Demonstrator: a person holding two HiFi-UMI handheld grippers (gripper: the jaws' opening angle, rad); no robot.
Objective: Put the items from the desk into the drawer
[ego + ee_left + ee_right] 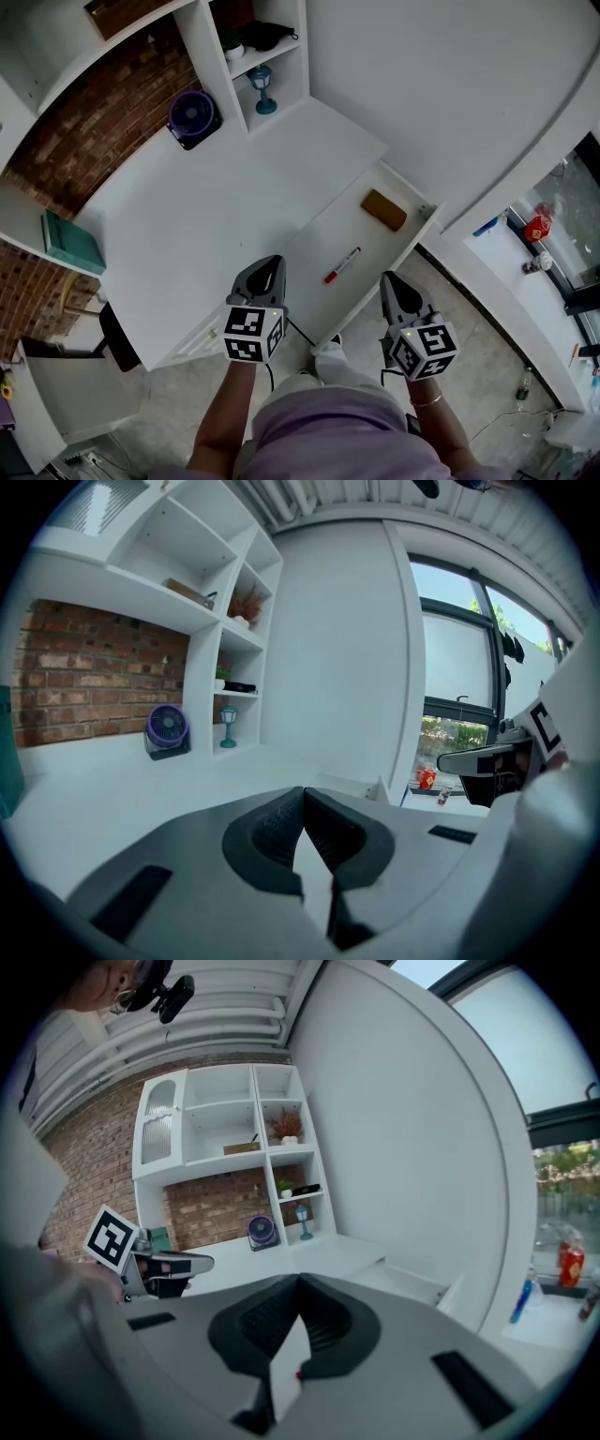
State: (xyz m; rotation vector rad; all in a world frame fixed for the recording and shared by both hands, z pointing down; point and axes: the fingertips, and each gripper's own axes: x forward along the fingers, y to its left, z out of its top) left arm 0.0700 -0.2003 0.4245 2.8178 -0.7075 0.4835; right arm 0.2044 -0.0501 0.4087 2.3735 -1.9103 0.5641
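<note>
Drawer (375,246) pulled open; red pen (342,265) lying diagonal inside, brown block (384,209) near far end

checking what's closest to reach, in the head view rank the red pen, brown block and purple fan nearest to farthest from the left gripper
From the left gripper:
1. red pen, just to its right in the open drawer.
2. brown block, farther along the drawer.
3. purple fan, at the back of the desk.

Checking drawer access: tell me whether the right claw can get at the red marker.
Probably yes: the red marker lies uncovered in the open drawer, with nothing between it and the shut, empty right claw.
</note>
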